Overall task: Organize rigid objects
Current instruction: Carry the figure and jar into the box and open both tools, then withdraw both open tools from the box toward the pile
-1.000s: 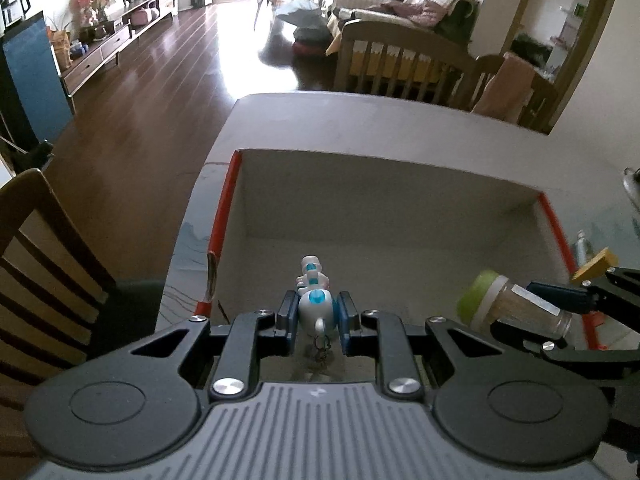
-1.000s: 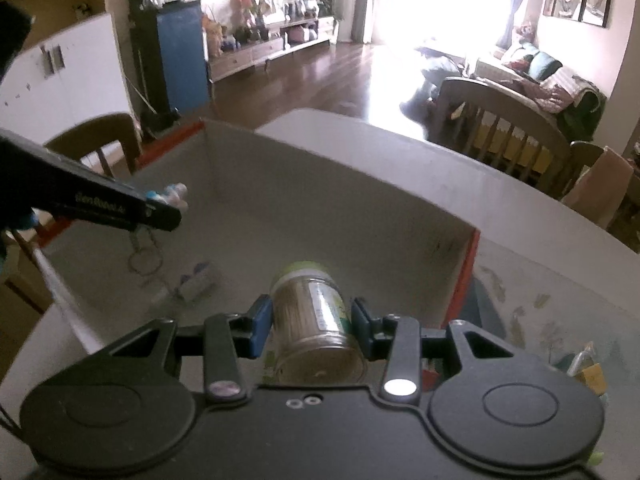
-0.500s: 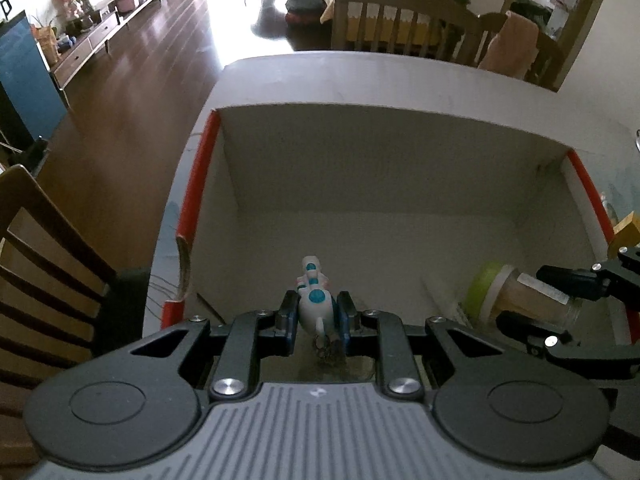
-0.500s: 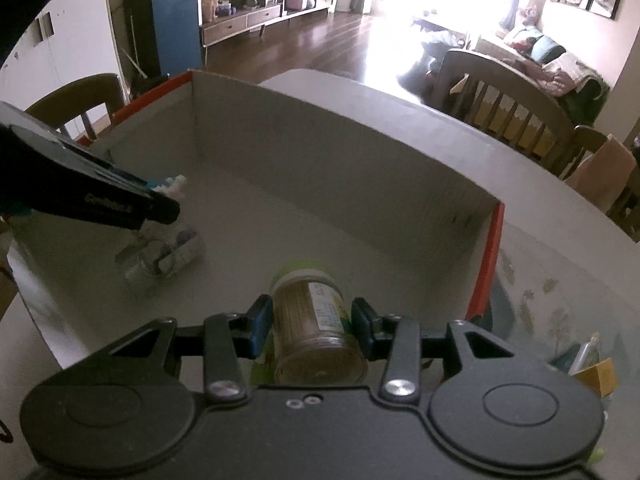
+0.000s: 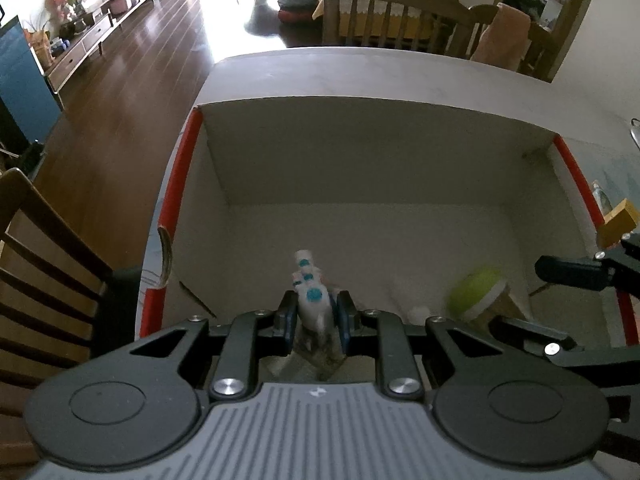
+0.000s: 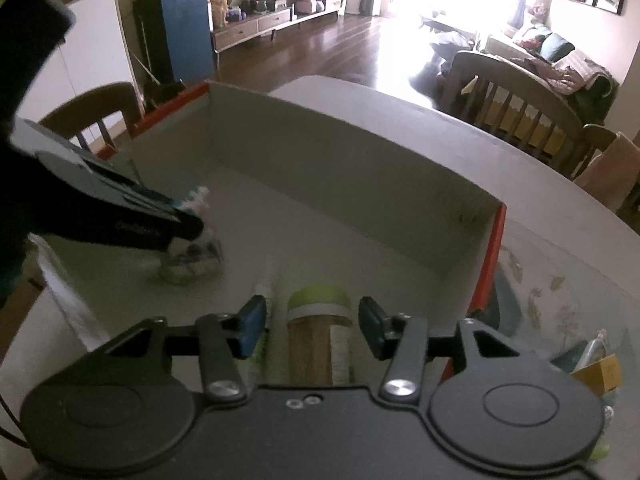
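Grey table in a living room bears a red-edged box; jar lies inside, green lid pointing away between the opening right gripper jaws; left gripper clamps a white-blue toy.

No text can be read with certainty. Pale lettering is printed along the side of the left gripper finger in the right wrist view — too blurred to be made out. A small pale mark on the left gripper body stays illegible.
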A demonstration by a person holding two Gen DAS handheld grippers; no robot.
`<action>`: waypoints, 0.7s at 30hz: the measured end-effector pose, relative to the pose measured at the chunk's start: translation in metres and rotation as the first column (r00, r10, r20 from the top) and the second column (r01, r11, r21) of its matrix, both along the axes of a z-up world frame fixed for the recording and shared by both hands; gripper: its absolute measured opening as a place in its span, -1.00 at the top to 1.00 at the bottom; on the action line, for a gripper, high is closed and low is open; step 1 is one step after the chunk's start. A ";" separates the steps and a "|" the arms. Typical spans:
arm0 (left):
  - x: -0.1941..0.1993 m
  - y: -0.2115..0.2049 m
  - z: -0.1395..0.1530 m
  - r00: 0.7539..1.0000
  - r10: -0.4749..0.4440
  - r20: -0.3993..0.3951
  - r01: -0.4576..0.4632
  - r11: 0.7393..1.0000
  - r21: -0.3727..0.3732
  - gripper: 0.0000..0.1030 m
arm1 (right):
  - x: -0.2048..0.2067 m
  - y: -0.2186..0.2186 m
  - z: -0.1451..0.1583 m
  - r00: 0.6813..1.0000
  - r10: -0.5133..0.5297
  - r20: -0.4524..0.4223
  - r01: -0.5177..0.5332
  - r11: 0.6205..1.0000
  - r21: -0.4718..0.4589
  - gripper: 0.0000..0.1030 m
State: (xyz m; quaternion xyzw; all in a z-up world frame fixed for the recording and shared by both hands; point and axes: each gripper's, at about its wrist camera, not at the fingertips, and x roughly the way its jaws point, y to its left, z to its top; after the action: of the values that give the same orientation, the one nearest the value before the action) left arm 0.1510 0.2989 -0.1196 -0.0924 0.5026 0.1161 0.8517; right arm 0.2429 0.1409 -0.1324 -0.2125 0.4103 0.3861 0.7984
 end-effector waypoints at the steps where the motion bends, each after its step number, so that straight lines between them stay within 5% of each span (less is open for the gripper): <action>1: -0.002 -0.002 0.001 1.000 -0.001 0.002 0.001 1.000 0.003 0.61 | -0.001 -0.001 0.003 1.000 -0.002 0.001 0.002 1.000 0.007 -0.01; 21: -0.040 -0.032 0.042 0.997 -0.007 0.081 0.005 1.000 0.025 0.61 | -0.020 -0.047 0.055 0.999 -0.051 0.014 0.048 0.984 0.172 -0.16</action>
State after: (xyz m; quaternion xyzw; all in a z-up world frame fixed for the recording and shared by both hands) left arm 0.1108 0.2666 -0.0772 -0.0849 0.4664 0.1161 0.8728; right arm 0.2227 0.0937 -0.0779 -0.1362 0.3735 0.3982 0.8266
